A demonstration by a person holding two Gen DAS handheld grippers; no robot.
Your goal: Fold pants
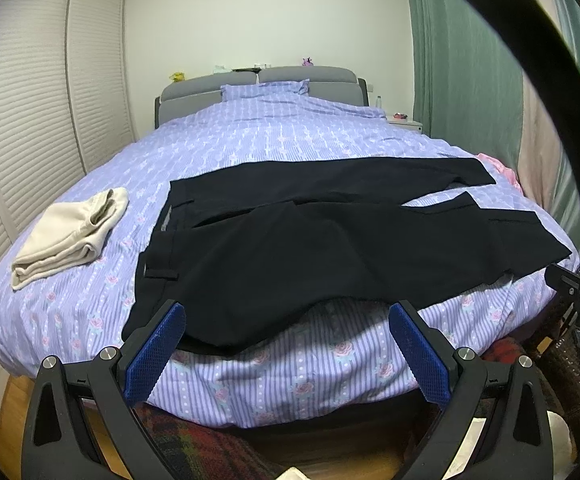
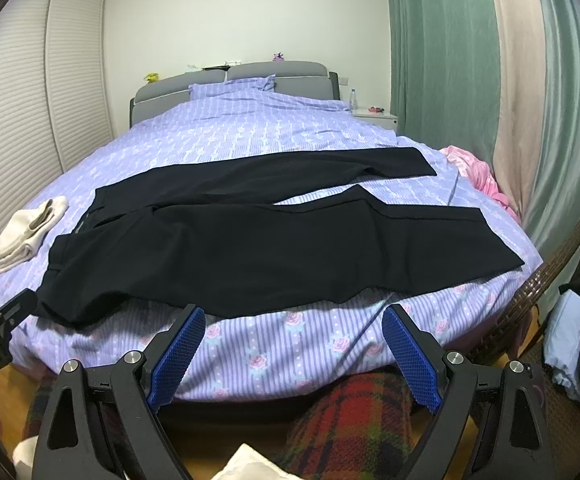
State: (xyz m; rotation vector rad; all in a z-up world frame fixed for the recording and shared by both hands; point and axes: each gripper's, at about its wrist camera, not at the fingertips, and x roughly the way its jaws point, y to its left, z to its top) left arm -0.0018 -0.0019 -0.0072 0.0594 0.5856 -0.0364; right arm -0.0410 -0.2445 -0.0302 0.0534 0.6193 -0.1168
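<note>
Left wrist view has the left gripper [image 1: 285, 320] sitting at the foot edge of the bed [image 1: 290, 376], its blue-padded fingers [image 1: 153, 356] spread wide with nothing between them. Right in front of it, the black pants [image 1: 310, 248] are laid out flat across the purple striped duvet, waistband toward the left and both legs running off to the right. The near hem of fabric hangs a little over the bed edge, just past the left finger's tip, though I can't tell if it's actually touching.

Over on the left side of the bed there's a folded cream garment [image 1: 69, 236], well apart from the pants. Something pink [image 1: 502, 170] is bunched up at the far right edge.

Right wrist view is pretty much the same story: the right gripper [image 2: 292, 326] is also wide apart and holding nothing, parked just below the pants' lower leg. Grey headboard [image 2: 233, 82] and green curtains [image 2: 442, 60] in the back, plus a plaid red cloth [image 2: 350, 416] down low.
</note>
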